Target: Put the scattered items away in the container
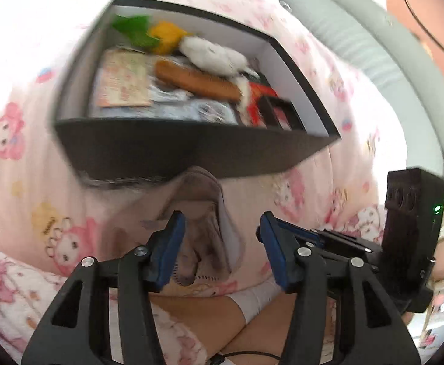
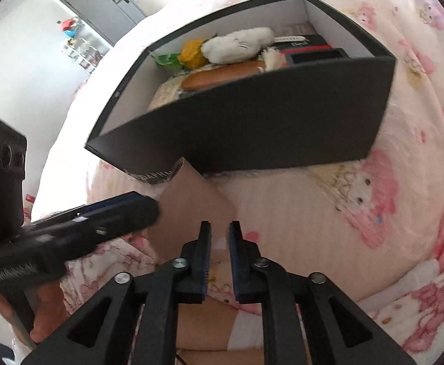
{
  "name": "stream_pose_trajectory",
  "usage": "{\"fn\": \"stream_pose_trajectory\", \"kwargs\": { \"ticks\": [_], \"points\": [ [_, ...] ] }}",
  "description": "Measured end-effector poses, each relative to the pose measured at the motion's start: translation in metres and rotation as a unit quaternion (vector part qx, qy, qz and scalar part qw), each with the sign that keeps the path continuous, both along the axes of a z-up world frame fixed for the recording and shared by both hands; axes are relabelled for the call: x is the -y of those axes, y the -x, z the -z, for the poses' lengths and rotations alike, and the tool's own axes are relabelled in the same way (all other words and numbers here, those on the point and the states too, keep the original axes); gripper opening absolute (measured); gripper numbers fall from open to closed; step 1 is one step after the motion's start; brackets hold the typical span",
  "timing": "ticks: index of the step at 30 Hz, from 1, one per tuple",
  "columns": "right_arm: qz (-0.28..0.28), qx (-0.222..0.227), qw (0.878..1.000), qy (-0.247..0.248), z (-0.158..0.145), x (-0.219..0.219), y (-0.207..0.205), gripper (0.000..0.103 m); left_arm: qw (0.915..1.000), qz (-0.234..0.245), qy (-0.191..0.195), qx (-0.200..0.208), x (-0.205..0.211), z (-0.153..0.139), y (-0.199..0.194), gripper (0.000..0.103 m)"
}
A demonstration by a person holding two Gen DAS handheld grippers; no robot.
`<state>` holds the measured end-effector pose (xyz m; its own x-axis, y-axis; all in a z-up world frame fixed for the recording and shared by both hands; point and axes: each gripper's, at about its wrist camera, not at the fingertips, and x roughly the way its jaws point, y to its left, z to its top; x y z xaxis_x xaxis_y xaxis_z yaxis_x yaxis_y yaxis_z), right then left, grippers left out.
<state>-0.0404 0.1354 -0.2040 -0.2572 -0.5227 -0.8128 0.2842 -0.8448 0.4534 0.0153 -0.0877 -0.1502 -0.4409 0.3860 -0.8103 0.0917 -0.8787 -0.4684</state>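
Now the brownish cloth thing [image 1: 202, 213] lies on the bed [image 1: 24, 182], right in front of the black box [image 1: 191, 149] and touching its near wall. It is too blurry to say what it is. Your left gripper [image 1: 222, 237] points down at a slant, with its jaws wide apart. The cloth thing shows between the blue pads [image 1: 173, 243], but they do not press on it. Your right gripper [image 2: 220, 237] also tilts down, just beside the left one. Its jaws stand a little apart with nothing between them, and the cloth thing lies just past its tips. The box is open on top. Inside you can see a white plush toy [image 2: 237, 44], a yellow thing [image 2: 193, 50], something green [image 2: 167, 59], a brown brush [image 1: 197, 80] and a small card [image 1: 124, 82]. The bed cover is pink with cartoon bunnies.
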Motion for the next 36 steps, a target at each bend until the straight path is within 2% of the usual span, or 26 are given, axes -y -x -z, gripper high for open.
{"fn": "stream_pose_trajectory", "kwargs": {
  "ticks": [4, 6, 9, 10, 13, 15, 17, 19, 21, 22, 23, 25, 28, 31, 36],
  "points": [
    [-0.009, 0.012, 0.998, 0.055, 0.004, 0.005, 0.000, 0.030, 0.9974, -0.058, 0.040, 0.013, 0.028, 0.006, -0.017, 0.052],
    [-0.033, 0.005, 0.997, 0.071, 0.001, 0.018, -0.003, 0.039, 0.9974, -0.064, 0.030, 0.013, 0.032, 0.010, -0.022, 0.052],
    [-0.075, -0.012, 0.996, 0.054, 0.000, 0.038, -0.011, 0.041, 0.9967, -0.074, -0.032, 0.012, 0.041, 0.018, -0.022, 0.052],
    [-0.086, -0.014, 0.995, 0.046, 0.002, 0.047, -0.013, 0.042, 0.9960, -0.078, -0.042, 0.009, 0.043, 0.019, -0.022, 0.052],
    [-0.108, -0.006, 0.994, -0.010, 0.021, 0.072, -0.012, 0.042, 0.9945, -0.099, -0.033, -0.002, 0.049, 0.017, -0.021, 0.052],
    [-0.109, -0.004, 0.993, -0.039, 0.030, 0.080, -0.012, 0.042, 0.9940, -0.107, -0.020, 0.009, 0.052, 0.020, -0.020, 0.052],
    [-0.088, -0.007, 0.994, -0.071, 0.036, 0.078, -0.010, 0.042, 0.9931, -0.114, -0.004, 0.027, 0.054, 0.028, -0.015, 0.052],
    [-0.043, 0.006, 0.996, -0.080, 0.041, 0.063, -0.001, 0.042, 0.9919, -0.120, 0.005, 0.040, 0.055, 0.039, -0.020, 0.052],
    [0.014, 0.039, 0.998, -0.050, 0.046, 0.040, 0.011, 0.042, 0.9916, -0.118, 0.029, 0.045, 0.051, 0.048, -0.022, 0.051],
    [0.039, 0.046, 0.998, -0.033, 0.045, 0.029, 0.014, 0.042, 0.9914, -0.112, 0.055, 0.038, 0.044, 0.046, -0.023, 0.051],
    [0.041, 0.036, 0.998, -0.025, 0.040, 0.026, 0.012, 0.042, 0.9916, -0.108, 0.063, 0.033, 0.041, 0.044, -0.024, 0.051],
    [-0.001, -0.007, 1.000, -0.014, 0.023, 0.036, 0.001, 0.042, 0.9913, -0.113, 0.061, 0.031, 0.042, 0.044, -0.024, 0.051],
    [-0.105, -0.056, 0.992, -0.046, 0.015, 0.074, -0.024, 0.042, 0.9904, -0.127, 0.048, 0.026, 0.048, 0.046, -0.023, 0.050],
    [-0.157, -0.044, 0.985, -0.062, 0.029, 0.100, -0.034, 0.042, 0.9906, -0.128, 0.040, 0.028, 0.049, 0.048, -0.023, 0.050],
    [-0.151, -0.040, 0.981, -0.112, 0.046, 0.122, -0.028, 0.042, 0.9905, -0.127, 0.041, 0.032, 0.048, 0.052, -0.022, 0.050]
  ]
}}
